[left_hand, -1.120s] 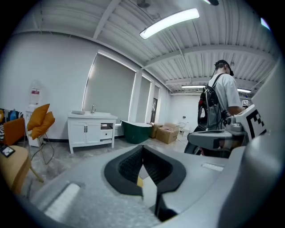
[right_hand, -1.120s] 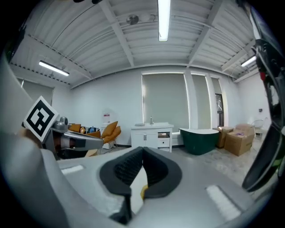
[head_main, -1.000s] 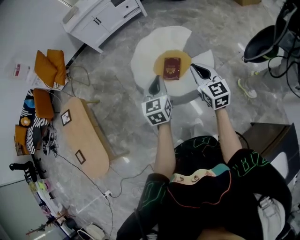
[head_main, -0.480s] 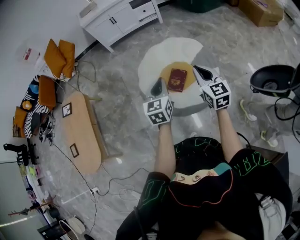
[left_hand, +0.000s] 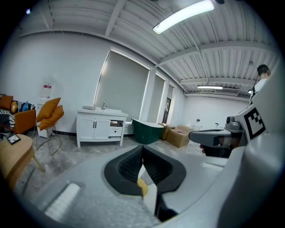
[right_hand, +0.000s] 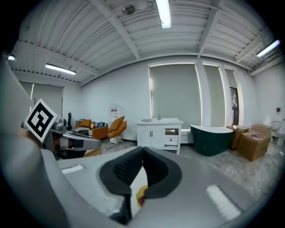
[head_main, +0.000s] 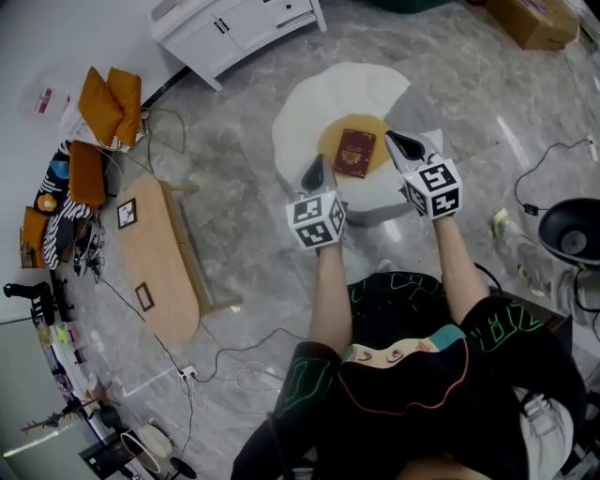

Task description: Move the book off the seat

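A dark red book (head_main: 354,153) lies flat on the yellow middle of a white, egg-shaped seat (head_main: 309,112) on the floor. My left gripper (head_main: 317,171) is held above the seat's near-left edge, jaws shut and empty. My right gripper (head_main: 401,142) hovers just right of the book, jaws shut and empty as well. Both point away from me, level, so each gripper view looks across the room; the left gripper (left_hand: 141,151) and the right gripper (right_hand: 142,153) show their dark pads pressed together. A sliver of white and yellow seat shows below the pads.
A white cabinet (head_main: 234,26) stands beyond the seat. A wooden oval table (head_main: 159,267) sits to the left, with orange cushions (head_main: 108,103) behind it. Cables (head_main: 234,361) trail on the marble floor. A cardboard box (head_main: 532,21) is at top right, a black chair (head_main: 572,234) at right.
The head view has shifted, so the black chair at right has slid lower. Both grippers keep their places beside the book, still shut.
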The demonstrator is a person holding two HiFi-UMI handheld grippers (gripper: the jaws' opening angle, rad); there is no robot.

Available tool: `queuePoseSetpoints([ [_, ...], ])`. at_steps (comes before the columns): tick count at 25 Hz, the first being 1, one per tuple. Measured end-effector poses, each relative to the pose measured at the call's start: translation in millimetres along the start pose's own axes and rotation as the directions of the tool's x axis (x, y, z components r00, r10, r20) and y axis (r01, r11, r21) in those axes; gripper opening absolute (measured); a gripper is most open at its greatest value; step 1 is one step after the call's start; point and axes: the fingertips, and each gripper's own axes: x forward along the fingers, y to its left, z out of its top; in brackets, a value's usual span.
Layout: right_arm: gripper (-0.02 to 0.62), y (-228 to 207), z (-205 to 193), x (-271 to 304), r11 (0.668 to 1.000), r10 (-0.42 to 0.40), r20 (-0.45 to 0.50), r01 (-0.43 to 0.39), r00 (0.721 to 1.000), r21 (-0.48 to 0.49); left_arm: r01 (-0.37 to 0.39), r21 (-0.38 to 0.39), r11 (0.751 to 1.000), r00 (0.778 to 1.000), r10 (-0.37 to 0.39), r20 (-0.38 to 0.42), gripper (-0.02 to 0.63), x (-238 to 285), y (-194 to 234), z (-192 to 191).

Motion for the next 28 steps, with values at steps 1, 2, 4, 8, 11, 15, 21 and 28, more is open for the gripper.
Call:
queuePoseSetpoints([
  [1, 0.003, -3, -3, 5, 1.0, -0.006, -0.009, 0.006, 1.0, 0.005, 0.004, -0.006, 1.0, 1.0, -0.005, -0.009, 0.011, 7, 3, -3],
  [2, 0.003, -8, -7, 10, 1.0, -0.015, -0.02, 0.015, 1.0, 0.011, 0.01, -0.014, 1.0, 1.0, -0.01, -0.019, 0.012, 15, 6, -7],
  [4, 0.003, -21, -14, 20, 0.999, -0.036, -0.045, 0.037, 0.998, 0.027, 0.023, -0.03, 0.999, 0.999, -0.024, -0.046, 0.011, 33, 10, -13],
  [8, 0.003, -44, -30, 48, 0.994, -0.067, -0.1, 0.075, 0.993, 0.082, 0.056, -0.062, 0.996, 0.991, -0.063, -0.118, 0.012, 68, 19, -30],
  [11, 0.003, -52, -50, 80, 0.987, -0.079, -0.152, 0.099, 0.985, 0.125, 0.081, -0.088, 0.993, 0.977, -0.097, -0.189, 0.012, 96, 35, -52],
  [15, 0.003, -49, -87, 120, 0.977, -0.082, -0.241, 0.126, 0.967, 0.171, 0.111, -0.12, 0.987, 0.952, -0.14, -0.272, 0.012, 128, 62, -84],
  [21, 0.003, -49, -145, 158, 0.956, -0.1, -0.37, 0.193, 0.923, 0.223, 0.187, -0.145, 0.972, 0.887, -0.231, -0.4, 0.014, 177, 92, -137],
  [28, 0.003, -58, -215, 184, 0.926, -0.113, -0.458, 0.26, 0.882, 0.273, 0.282, -0.128, 0.951, 0.81, -0.307, -0.5, 0.014, 233, 105, -202],
])
